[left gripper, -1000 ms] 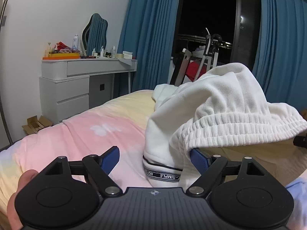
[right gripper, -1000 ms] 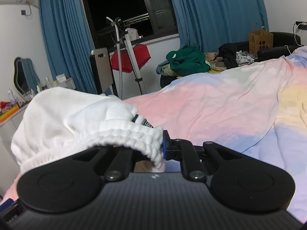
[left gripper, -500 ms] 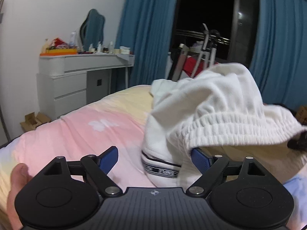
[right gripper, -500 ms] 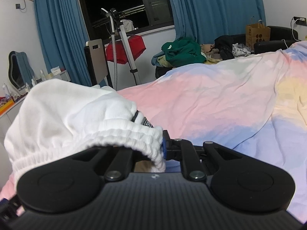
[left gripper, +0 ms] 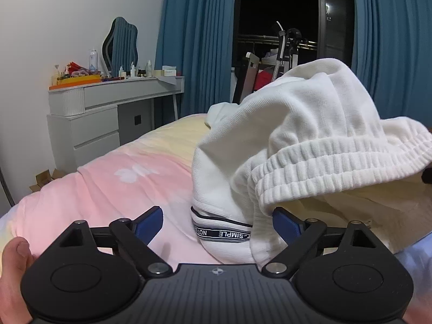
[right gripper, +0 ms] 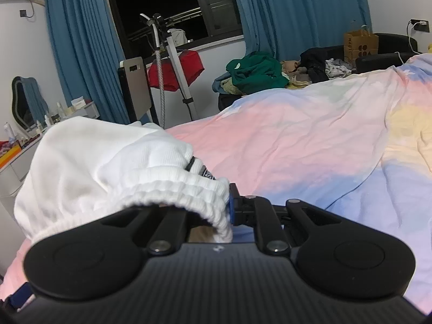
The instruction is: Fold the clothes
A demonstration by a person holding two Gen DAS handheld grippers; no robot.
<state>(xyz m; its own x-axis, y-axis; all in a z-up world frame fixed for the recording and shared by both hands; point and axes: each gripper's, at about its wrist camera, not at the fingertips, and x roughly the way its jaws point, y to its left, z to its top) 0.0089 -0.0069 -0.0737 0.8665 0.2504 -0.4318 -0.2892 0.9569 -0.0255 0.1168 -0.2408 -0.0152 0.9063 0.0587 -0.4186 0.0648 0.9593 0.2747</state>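
Note:
A white garment point(left gripper: 302, 135) with a ribbed elastic waistband point(left gripper: 332, 172) and a black-and-white lettered band point(left gripper: 222, 233) is bunched on the pastel bed cover. My left gripper point(left gripper: 217, 222) is open; the garment's lower edge lies between its blue pads point(left gripper: 149, 222), and the waistband drapes over the right pad. In the right wrist view my right gripper point(right gripper: 216, 210) is shut on the garment's waistband point(right gripper: 172, 191), which covers its left finger; the rest of the white garment point(right gripper: 89, 156) bulges to the left.
The bed cover point(right gripper: 310, 140) is pink, blue and yellow and spreads to the right. A white dresser point(left gripper: 102, 118) with a mirror and bottles stands left. Blue curtains point(left gripper: 194, 40), a garment steamer point(right gripper: 170, 62) and a pile of clothes point(right gripper: 259, 73) lie beyond the bed.
Both grippers have shifted slightly with the garment; the views have tilted a little. The left stays open and the right stays shut on the waistband.

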